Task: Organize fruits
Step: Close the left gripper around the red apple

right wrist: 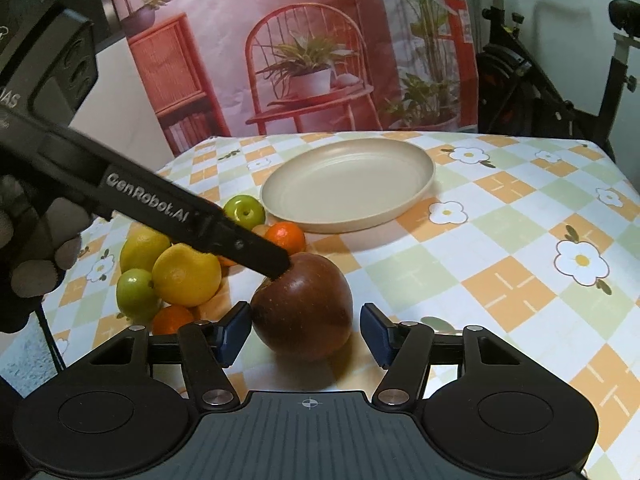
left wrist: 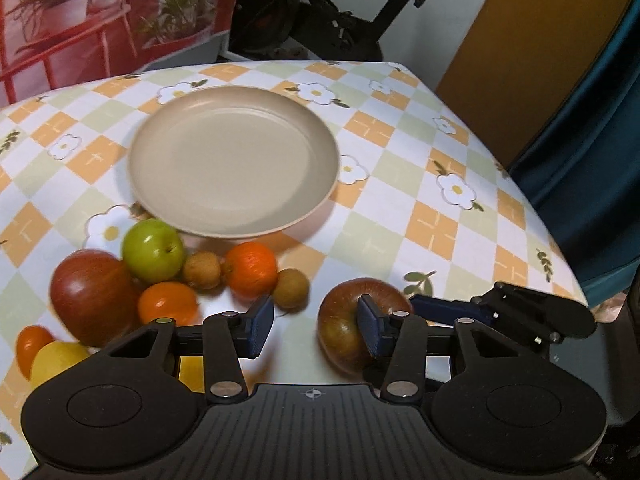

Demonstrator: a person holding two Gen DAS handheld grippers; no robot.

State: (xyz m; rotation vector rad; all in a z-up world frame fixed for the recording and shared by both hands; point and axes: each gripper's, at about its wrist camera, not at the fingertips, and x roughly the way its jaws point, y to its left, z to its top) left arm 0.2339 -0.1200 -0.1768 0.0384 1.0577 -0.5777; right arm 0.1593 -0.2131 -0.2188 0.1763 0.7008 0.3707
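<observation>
Red apples (left wrist: 94,296) number two; right gripper (right wrist: 306,332) open around one, left gripper (left wrist: 316,326) empty.

Right of the beige plate (right wrist: 416,184) the counter (right wrist: 500,280) lies bare; left of it the fruit pile (right wrist: 176,272) crowds the way.

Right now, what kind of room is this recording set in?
Most likely a home room set up for filming: a table under a flowered checked cloth, an exercise bike behind it, and a printed backdrop of chairs and potted plants hung like a stage set.
</observation>
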